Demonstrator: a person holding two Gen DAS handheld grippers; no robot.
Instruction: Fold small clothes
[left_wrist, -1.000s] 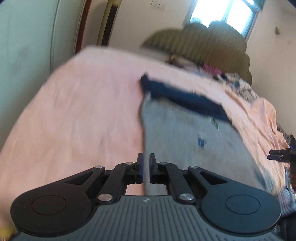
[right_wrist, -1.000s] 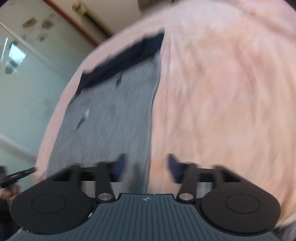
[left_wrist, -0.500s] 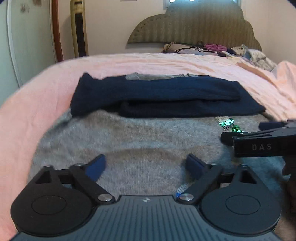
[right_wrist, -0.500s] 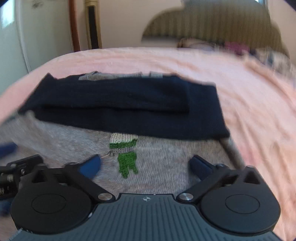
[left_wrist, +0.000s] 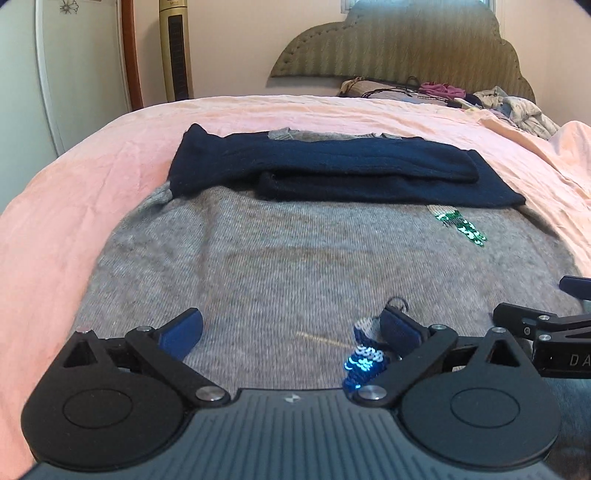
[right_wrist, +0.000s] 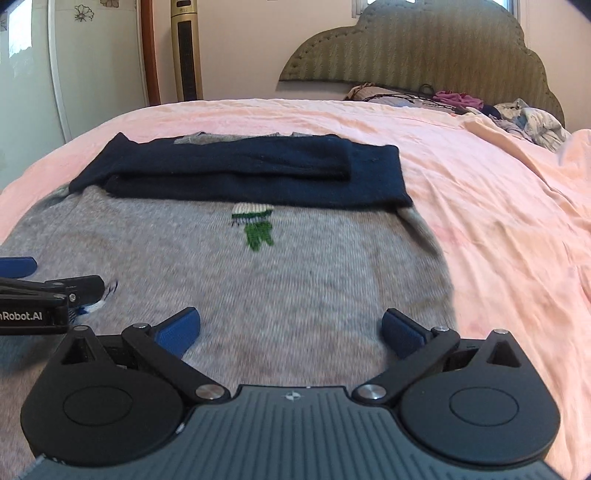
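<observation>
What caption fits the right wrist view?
Open right tool over grey sweater, navy sleeves folded across, on pink bed.

One grey knit sweater (left_wrist: 280, 258) lies flat on the pink bedsheet (left_wrist: 92, 177), body spread smooth. Both navy sleeves (left_wrist: 332, 166) are folded inward across the upper chest, one stacked on the other, forming a dark band from side to side. A grey collar edge shows just beyond the band. Two sequin patches are visible: a green one (left_wrist: 461, 229) just below the sleeves, a blue one (left_wrist: 364, 363) nearer the hem.
</observation>
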